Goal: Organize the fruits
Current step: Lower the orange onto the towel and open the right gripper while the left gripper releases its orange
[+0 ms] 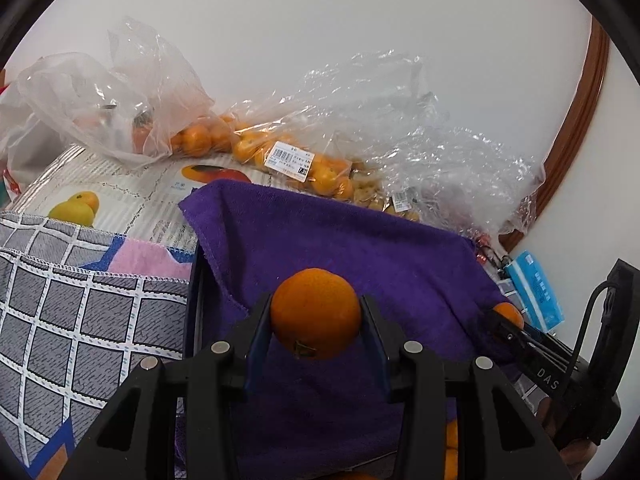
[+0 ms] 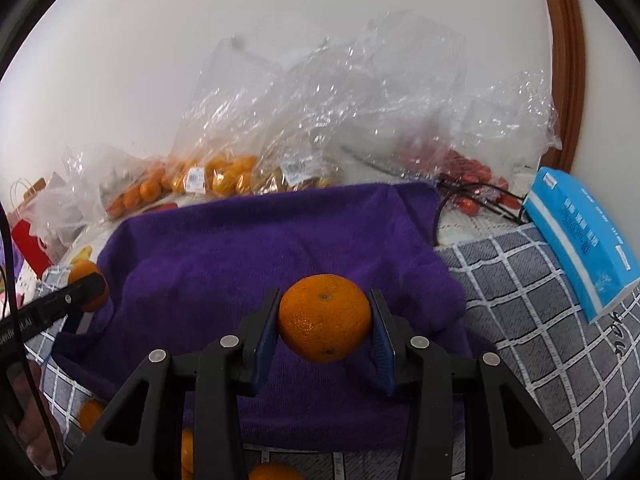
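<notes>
Left wrist view: the left gripper (image 1: 316, 314) is closed on 1 orange (image 1: 316, 312), its 2 blue pads (image 1: 258, 340) pressed against the fruit's sides. The orange is round, bright and pebbly-skinned, with its brown stem scar turned down toward the camera. It hangs above a purple towel (image 1: 360, 240). Beyond the towel lie clear plastic bags (image 1: 280, 148) of small oranges with white barcode labels. At the right edge the right gripper (image 1: 520, 336) shows with a second orange (image 1: 509, 313) at its tip.

Right wrist view: the right gripper (image 2: 325, 318) pinches its own orange (image 2: 325, 317) between its 2 pads, the dimpled navel end facing up, over the same towel (image 2: 260, 248). A blue tissue pack (image 2: 580, 236) rests on a grey checked cloth (image 2: 540, 340) at right. The left gripper (image 2: 68, 300) appears at left, its orange (image 2: 86, 276) partly hidden behind a finger.
</notes>
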The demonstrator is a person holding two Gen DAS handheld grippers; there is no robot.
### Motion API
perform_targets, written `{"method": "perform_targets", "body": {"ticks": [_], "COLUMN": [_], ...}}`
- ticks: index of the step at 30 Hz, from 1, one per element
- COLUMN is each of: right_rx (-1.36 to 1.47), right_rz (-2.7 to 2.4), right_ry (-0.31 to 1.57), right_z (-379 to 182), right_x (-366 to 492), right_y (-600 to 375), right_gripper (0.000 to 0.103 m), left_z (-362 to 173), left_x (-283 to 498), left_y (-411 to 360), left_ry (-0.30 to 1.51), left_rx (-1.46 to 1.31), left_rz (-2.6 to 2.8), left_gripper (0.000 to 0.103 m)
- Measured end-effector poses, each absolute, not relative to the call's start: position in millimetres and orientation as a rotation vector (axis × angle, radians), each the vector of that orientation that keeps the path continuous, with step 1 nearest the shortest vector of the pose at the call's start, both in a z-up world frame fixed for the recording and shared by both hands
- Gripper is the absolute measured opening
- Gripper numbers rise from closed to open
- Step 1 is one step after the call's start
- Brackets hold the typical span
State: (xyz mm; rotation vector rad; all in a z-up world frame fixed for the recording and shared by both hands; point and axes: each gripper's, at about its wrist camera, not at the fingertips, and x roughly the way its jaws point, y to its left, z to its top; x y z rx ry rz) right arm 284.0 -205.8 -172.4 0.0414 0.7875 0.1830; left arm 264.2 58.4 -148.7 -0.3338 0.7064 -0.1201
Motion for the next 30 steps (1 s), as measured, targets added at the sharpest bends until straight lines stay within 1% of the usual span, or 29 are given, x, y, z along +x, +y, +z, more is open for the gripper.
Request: {"method": "perform_targets", "body": {"ticks": [11,30], "right_rx": [0.06,0.032], "right_rz": [0.176,0.173], "right_ry": [0.841,0.886], "right_z": [-186,-194], "right_x": [291,295], "right_y": [-208,-202], "right_gripper": [0.042,0.043], "left_z": [-157,-162], "left_x": [272,276], "left_y": [54,50], "left_ry": [0.777,0.801], "left_rx": [-0.308,-0.259], "left_rz": [-0.105,-0.086], "left_gripper": [0.041,0.041]}}
